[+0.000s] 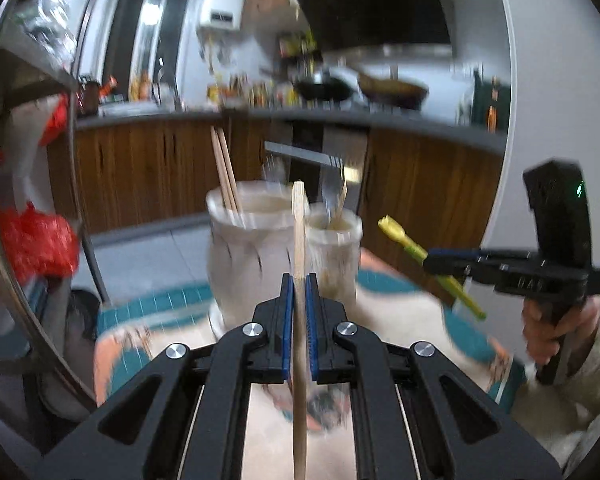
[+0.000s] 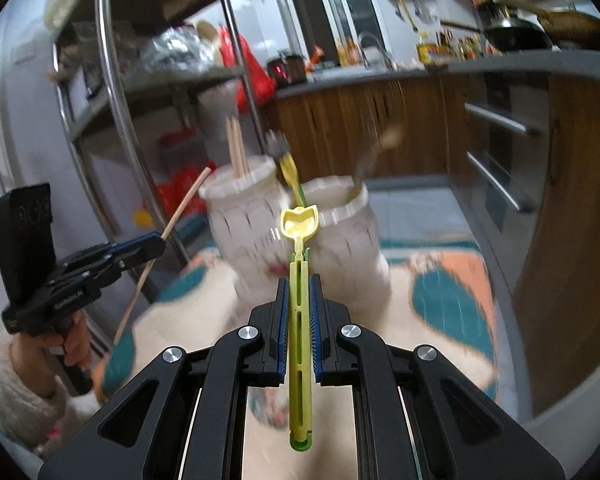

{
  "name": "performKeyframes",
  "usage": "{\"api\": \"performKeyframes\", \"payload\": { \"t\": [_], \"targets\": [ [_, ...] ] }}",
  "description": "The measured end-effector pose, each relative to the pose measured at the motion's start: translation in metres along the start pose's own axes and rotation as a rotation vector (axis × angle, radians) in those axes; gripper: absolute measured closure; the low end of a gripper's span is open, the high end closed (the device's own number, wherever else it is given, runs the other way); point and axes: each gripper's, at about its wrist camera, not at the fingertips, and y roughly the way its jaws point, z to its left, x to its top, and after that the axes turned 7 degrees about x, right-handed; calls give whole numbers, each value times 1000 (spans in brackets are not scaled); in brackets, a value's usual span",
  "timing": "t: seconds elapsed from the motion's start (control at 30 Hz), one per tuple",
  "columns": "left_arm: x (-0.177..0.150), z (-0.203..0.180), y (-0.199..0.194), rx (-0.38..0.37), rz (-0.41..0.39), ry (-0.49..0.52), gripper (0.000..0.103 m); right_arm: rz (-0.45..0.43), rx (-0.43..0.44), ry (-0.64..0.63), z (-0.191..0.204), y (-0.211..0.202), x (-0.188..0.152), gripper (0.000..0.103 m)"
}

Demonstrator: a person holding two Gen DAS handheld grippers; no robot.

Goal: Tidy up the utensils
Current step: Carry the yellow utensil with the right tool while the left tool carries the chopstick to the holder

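My left gripper (image 1: 299,280) is shut on a wooden chopstick (image 1: 299,240), held upright just in front of two white holders. The left holder (image 1: 248,256) has two chopsticks (image 1: 225,172) in it; the right holder (image 1: 334,256) has forks. My right gripper (image 2: 299,280) is shut on a yellow plastic spoon (image 2: 300,312), bowl end forward, close before the holders (image 2: 244,216) (image 2: 340,232). The right gripper also shows in the left wrist view (image 1: 428,258), and the left gripper in the right wrist view (image 2: 162,240) with its chopstick (image 2: 184,204).
The holders stand on a table with a patterned teal, orange and cream cloth (image 1: 472,340). A metal rack (image 2: 112,80) with bags stands to the left. Wooden kitchen cabinets (image 1: 140,168) and a counter with pans lie behind.
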Motion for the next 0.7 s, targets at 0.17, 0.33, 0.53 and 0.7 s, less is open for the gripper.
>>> {"api": "performKeyframes", "payload": {
  "t": [0.17,0.33,0.53,0.7],
  "targets": [
    [36,15,-2,-28,-114,-64,97,-94,12,-1,-2,6,35,92],
    [68,29,13,-108,-197,-167,97,-165,27,19,-11,16,61,92],
    [91,36,33,-66,-285,-233,97,-268,93,130,-34,34,83,92],
    [96,28,54,24,-332,-222,97,-297,113,155,-42,59,85,92]
  ]
}}
